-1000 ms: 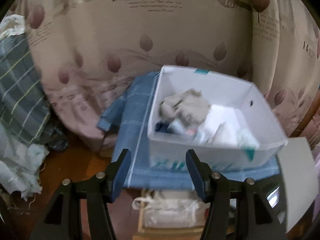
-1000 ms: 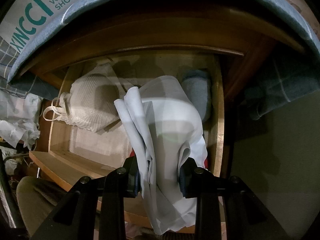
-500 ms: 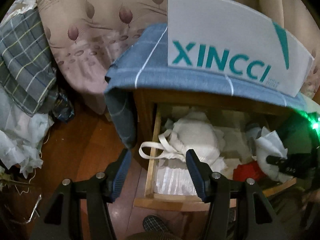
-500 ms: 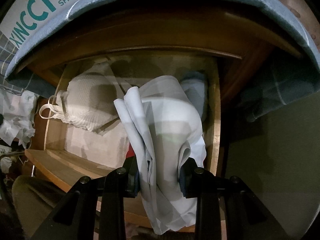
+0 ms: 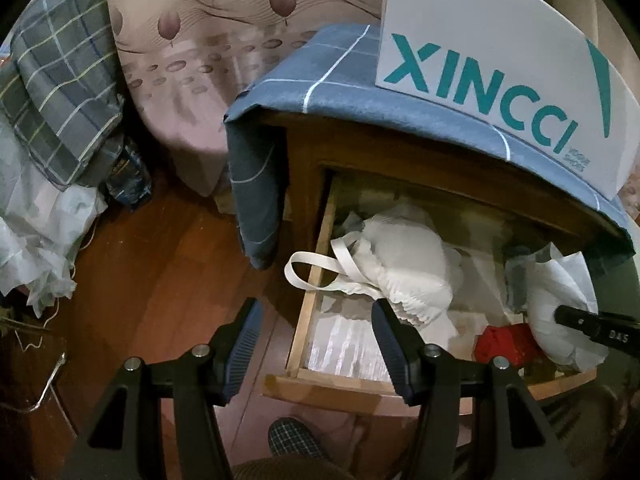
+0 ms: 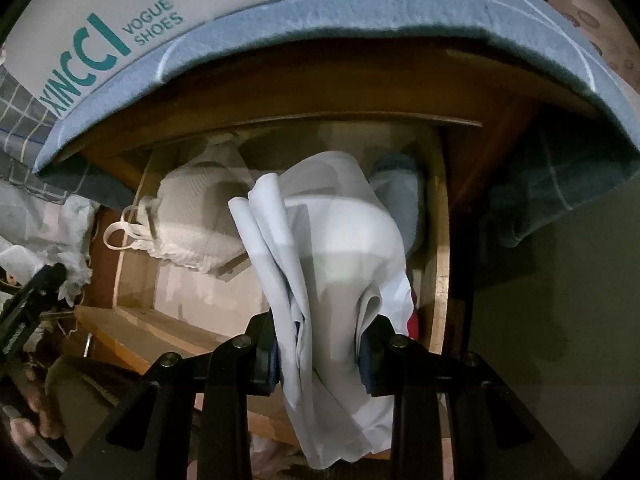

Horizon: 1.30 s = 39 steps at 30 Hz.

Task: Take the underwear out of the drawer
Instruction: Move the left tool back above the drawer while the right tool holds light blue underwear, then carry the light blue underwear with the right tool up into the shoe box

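The wooden drawer [image 5: 308,320] [image 6: 440,248] stands pulled out of a small cabinet. My right gripper [image 6: 320,348] is shut on a pale white underwear piece [image 6: 332,248] that hangs bunched above the drawer's right side; from the left wrist view the same piece [image 5: 560,292] shows at the right with a black gripper finger on it. A white ribbed bra [image 5: 408,272] [image 6: 192,220] lies in the drawer's left half, its straps looping over the side. My left gripper [image 5: 316,344] hovers open over the drawer's front left corner, nothing between its fingers.
A red item [image 5: 500,344] and a blue-grey garment [image 6: 400,196] also lie in the drawer. A white XINCCI shoe box [image 5: 500,60] sits on a blue cloth [image 5: 320,72] over the cabinet. Plaid fabric [image 5: 60,92] and crumpled white cloth [image 5: 36,240] lie left on the wood floor.
The left gripper has dropped from looking at the shoe box top down to the open drawer and moved closer. The right gripper stays shut on the white underwear, nearly still.
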Each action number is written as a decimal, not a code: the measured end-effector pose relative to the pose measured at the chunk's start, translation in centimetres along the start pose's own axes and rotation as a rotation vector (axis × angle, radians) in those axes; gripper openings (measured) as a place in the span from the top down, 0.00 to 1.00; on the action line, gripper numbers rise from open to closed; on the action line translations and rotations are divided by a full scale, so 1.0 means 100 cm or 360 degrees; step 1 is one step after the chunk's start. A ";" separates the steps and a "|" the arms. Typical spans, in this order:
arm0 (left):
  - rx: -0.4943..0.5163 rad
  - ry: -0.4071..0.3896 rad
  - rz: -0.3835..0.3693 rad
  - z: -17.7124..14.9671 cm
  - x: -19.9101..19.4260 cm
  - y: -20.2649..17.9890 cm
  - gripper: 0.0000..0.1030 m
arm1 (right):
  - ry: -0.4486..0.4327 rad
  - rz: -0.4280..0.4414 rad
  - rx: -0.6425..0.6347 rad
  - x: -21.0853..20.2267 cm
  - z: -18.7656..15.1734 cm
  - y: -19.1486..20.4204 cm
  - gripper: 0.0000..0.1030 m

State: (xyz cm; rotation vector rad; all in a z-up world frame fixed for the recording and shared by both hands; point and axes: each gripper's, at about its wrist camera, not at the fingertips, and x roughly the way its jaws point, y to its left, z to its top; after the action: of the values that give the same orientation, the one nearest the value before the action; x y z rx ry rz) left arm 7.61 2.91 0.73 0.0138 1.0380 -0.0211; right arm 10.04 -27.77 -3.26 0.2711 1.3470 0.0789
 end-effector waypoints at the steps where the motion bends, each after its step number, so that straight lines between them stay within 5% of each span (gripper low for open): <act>1: 0.0006 0.0001 0.0010 0.000 0.000 -0.001 0.43 | 0.0006 0.0007 -0.0008 -0.002 0.000 0.002 0.73; 19: -0.0037 0.0030 -0.0024 0.002 0.001 0.004 0.43 | -0.0026 0.0158 -0.0135 -0.099 0.002 0.038 0.73; 34: -0.0056 0.0044 -0.0039 0.003 0.002 0.008 0.43 | -0.0349 0.0294 -0.0200 -0.209 0.032 0.073 0.73; 39: -0.0052 0.0047 -0.0036 0.003 0.002 0.007 0.43 | -0.0524 0.0209 -0.0293 -0.241 0.051 0.086 0.73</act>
State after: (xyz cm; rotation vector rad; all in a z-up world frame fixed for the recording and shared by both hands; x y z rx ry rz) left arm 7.94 3.60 0.72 -0.0277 1.0678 -0.0246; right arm 10.45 -25.32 22.71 0.2061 0.9871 0.2560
